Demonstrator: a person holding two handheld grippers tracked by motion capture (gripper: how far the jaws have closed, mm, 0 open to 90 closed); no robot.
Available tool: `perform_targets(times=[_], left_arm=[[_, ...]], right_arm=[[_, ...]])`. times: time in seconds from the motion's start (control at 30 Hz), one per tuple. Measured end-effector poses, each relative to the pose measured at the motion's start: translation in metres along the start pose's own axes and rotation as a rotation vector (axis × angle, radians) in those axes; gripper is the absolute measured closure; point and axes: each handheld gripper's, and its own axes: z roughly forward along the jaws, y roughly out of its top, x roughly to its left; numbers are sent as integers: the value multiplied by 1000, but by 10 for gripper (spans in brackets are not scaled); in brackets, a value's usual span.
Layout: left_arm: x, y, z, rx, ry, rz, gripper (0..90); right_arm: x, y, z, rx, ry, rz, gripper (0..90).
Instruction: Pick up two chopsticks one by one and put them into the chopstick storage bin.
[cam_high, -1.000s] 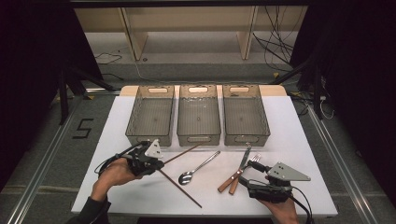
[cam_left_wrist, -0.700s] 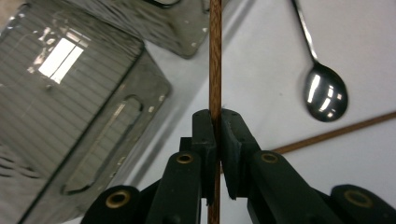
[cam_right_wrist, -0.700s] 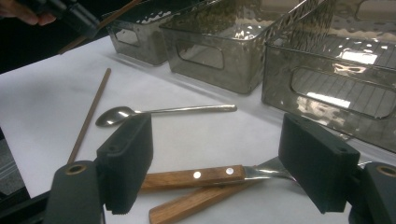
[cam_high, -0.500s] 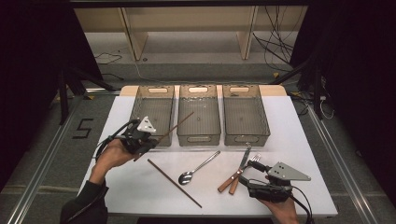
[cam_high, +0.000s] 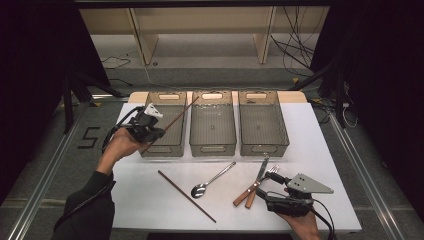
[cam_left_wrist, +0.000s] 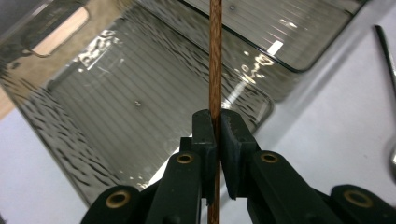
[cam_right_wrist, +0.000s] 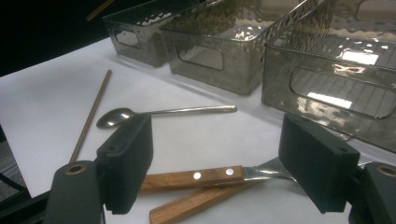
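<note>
A person stands at a white tabletop (cam_high: 150, 210) with a gripper in each hand. The left gripper (cam_high: 150, 131) pinches a brown wooden chopstick (cam_high: 172, 121) between its fingers (cam_left_wrist: 205, 135), holding it aslant over the leftmost bin (cam_high: 162, 145) of three clear grey plastic bins set in a row at the far side. The chopstick's far tip points toward the gap beside the middle bin (cam_high: 212, 146). To do this well, I judge the stick should be turned to run along the bin's length and lowered inside before release, so neither end catches a rim. A second chopstick (cam_high: 186, 195) lies on the tabletop near a steel spoon (cam_high: 212, 179). The right gripper (cam_high: 275, 192) rests at the near edge, its fingers (cam_right_wrist: 128, 161) spread apart around the wooden handles of a knife (cam_high: 254, 182) and fork (cam_high: 260, 184), not closed on them.
</note>
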Motion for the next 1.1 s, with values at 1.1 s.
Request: perform_targets(times=[1.1], left_arm=[[46,1,35,0,130,-143,845]], right_arm=[[1,1,-1,-5,5,1,270]])
